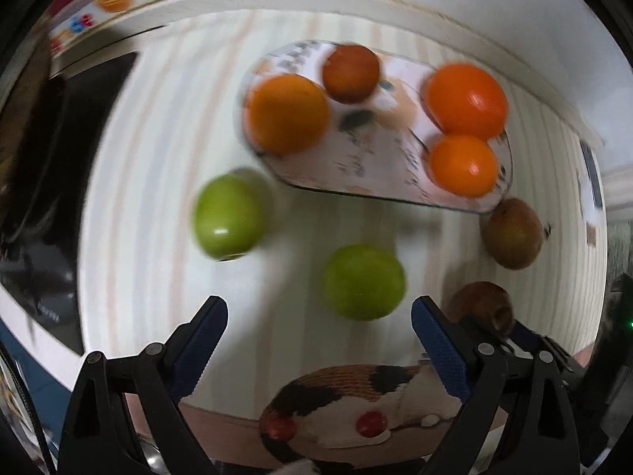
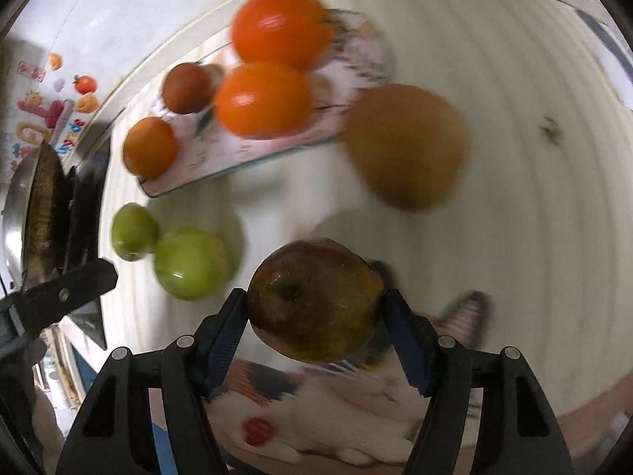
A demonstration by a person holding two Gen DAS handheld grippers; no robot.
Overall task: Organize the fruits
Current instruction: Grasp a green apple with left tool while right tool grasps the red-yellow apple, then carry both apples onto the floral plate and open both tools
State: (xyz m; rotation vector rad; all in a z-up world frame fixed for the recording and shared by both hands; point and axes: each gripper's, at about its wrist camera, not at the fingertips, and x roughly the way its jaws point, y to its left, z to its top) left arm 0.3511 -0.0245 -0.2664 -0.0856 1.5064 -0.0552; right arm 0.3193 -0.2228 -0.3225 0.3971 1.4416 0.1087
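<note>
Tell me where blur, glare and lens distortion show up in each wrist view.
Left wrist view: motion blur smears the fruit tray and green apples; the left gripper is sharp; dark fisheye corners bend the table edge. Right wrist view: the brown fruit behind is badly smeared, the reddish apple between the right gripper fingers is sharper; glare spots sit on the orange fruits.

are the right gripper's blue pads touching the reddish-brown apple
Touching. In the right wrist view, both blue pads of the right gripper press the reddish-brown apple from opposite sides.
</note>
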